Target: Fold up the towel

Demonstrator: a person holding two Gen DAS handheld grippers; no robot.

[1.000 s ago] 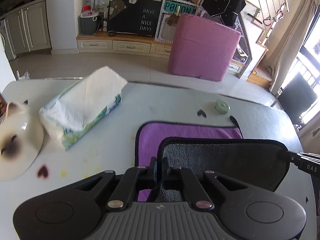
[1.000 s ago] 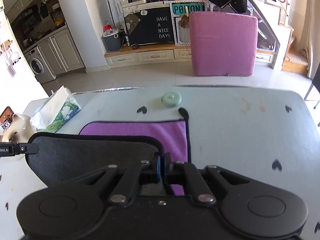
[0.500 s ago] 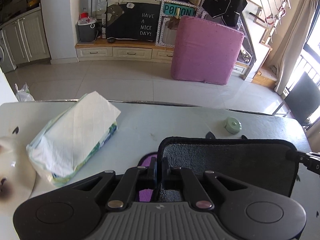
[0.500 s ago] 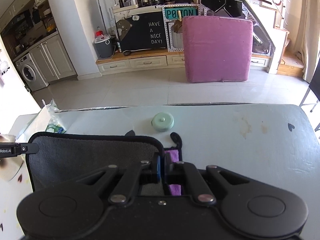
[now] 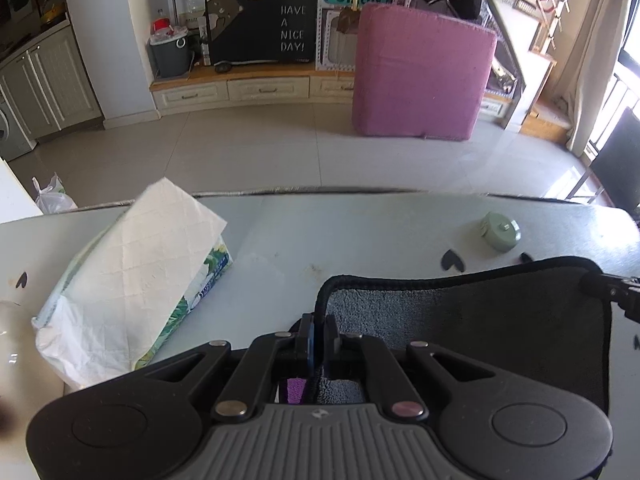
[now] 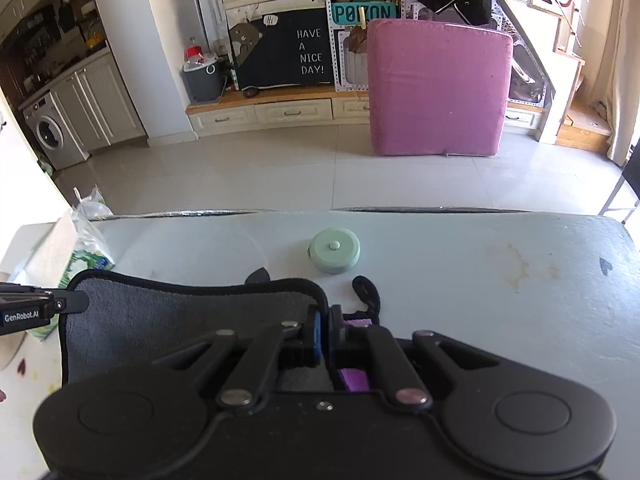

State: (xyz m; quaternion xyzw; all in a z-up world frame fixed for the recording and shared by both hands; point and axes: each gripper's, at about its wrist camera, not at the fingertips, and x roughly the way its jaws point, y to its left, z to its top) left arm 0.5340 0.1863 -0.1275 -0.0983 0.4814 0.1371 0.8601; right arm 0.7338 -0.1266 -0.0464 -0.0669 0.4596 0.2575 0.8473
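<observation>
The towel (image 5: 460, 320) is purple on one side and grey on the other, with black piping. Its grey underside faces me, stretched between both grippers over the white table (image 5: 340, 224). My left gripper (image 5: 318, 336) is shut on the towel's left corner. My right gripper (image 6: 325, 328) is shut on the right corner, and the grey side (image 6: 180, 320) spreads to its left. A strip of the purple side (image 6: 354, 378) shows under the right jaws. The towel's black hanging loop (image 6: 366, 292) lies just ahead. The rest of the purple layer is hidden.
A pack of tissues (image 5: 128, 280) lies at the left. A round pale green tape measure (image 6: 335, 250) sits just beyond the towel, also seen at right in the left wrist view (image 5: 500, 230). The table's far edge (image 6: 360, 211) lies close ahead.
Both grippers have carried the towel's near edge forward over the purple layer toward the far edge. The purple surface seen before is now almost wholly covered by the grey side.
</observation>
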